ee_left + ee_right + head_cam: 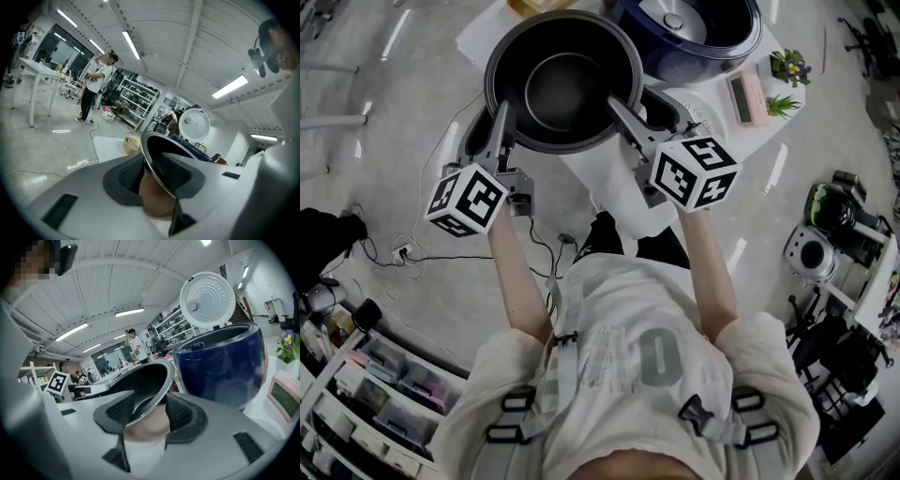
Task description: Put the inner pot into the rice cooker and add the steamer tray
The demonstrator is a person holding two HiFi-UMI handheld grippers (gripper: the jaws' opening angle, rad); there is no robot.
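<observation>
Both hands on the pot: a person grips the dark inner pot [562, 80] by opposite sides of its rim, the left hand-held gripper [500, 117] closed on the near-left edge and the right hand-held gripper [623, 112] closed on the near-right, each with one pad inside the wall and one outside. The empty pot hangs clear of the white tabletop [478, 37], mouth up, just beside the dark blue rice cooker [722, 47], which stands with its perforated lid [207, 298] raised. By the look of it, the first step is under way but not finished: the pot has been picked up but not yet lowered into the cooker's cavity. The steamer tray's turn comes after that, and no view shows it clearly enough to say where it waits.
</observation>
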